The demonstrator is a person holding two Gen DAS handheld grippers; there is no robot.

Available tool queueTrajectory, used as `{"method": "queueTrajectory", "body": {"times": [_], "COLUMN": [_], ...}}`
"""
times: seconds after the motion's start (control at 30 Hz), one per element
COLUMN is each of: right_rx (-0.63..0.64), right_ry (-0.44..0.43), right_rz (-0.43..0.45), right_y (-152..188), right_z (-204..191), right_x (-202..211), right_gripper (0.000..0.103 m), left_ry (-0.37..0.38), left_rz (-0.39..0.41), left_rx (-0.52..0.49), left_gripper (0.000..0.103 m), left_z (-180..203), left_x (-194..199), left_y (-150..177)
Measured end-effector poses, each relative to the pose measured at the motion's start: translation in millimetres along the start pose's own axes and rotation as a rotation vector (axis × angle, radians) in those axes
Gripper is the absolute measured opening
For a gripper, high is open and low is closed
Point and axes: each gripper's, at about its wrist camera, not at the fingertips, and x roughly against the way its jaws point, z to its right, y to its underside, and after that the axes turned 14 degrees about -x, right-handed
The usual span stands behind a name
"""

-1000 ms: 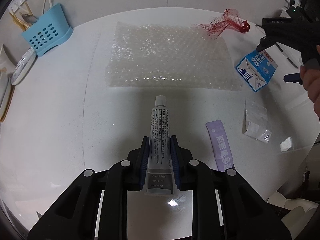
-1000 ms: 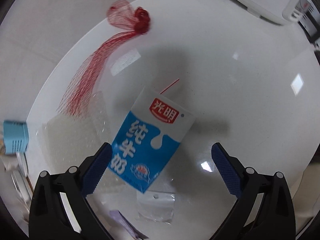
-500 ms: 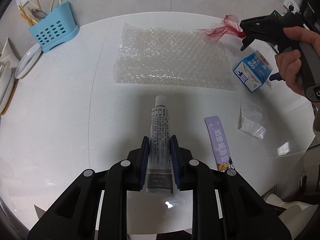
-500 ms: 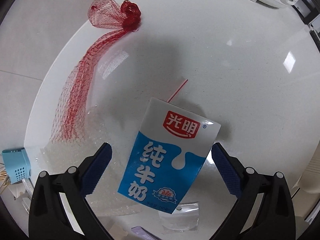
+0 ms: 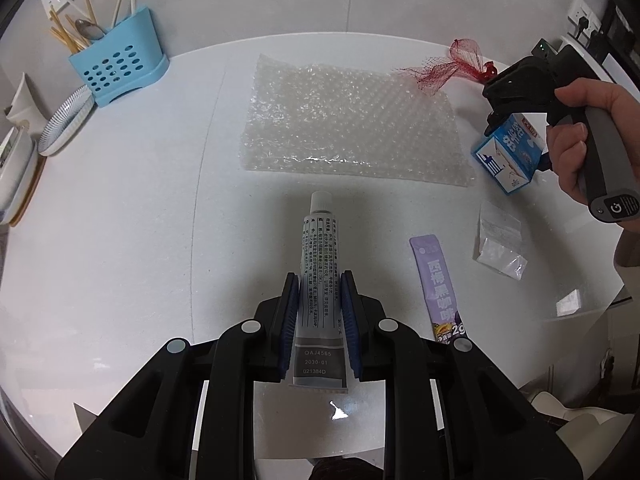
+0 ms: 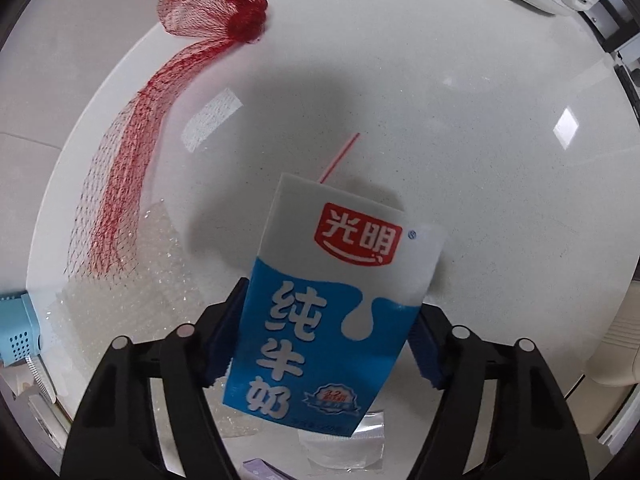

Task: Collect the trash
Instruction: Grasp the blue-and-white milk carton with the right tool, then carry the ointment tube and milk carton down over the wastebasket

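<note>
White and round, the surface (image 5: 120,240) carries several pieces of trash under a pale tiled wall. My left tongs (image 5: 319,320) are clamped on a grey tube (image 5: 318,280), which I hold by its flat crimped end with the cap pointing toward the far edge. My right tongs (image 6: 326,344) point straight down over the milk carton (image 6: 332,312) near the right edge, and their jaws are closing at this moment. The carton is between them; the left pad seems to touch its side, while on the right side I cannot tell if there is contact, so I judge the grip is not yet firm. A red straw (image 6: 338,158) sticks out from the top of the carton.

Other trash lies on the surface: a bubble wrap sheet (image 5: 352,120) toward the far edge, a red net bag (image 6: 160,100) at its far right corner, a purple sachet (image 5: 438,280) and a small clear bag (image 5: 498,240) toward the near right edge. A blue cutlery holder (image 5: 116,68) stands at the far left.

I think the step in hand is taking the carton. Next, the jaws must finish closing on its sides without crushing it, and then lift it straight up.
</note>
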Motion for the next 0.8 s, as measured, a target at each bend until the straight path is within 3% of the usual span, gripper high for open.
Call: {"method": "queueTrajectory", "body": {"times": [0.27, 0.47, 0.8], "right_rx": [0.066, 0.141, 0.346], "right_ry": [-0.057, -0.092, -0.183], "right_rz": [0.054, 0.155, 0.420], "right_y": [15, 34, 87], "right_z": [8, 11, 41], "right_x": [23, 55, 124], "right_gripper": [0.066, 0.066, 0.066], "left_ry": [-0.007, -0.018, -0.023], "left_rz": [0.006, 0.017, 0.074], "left_rx": [-0.001, -0.002, -0.020], "left_gripper": [0.021, 0.021, 0.021], "left_z": [-3, -6, -1], "left_x": [12, 21, 42], "left_y": [5, 8, 12]}}
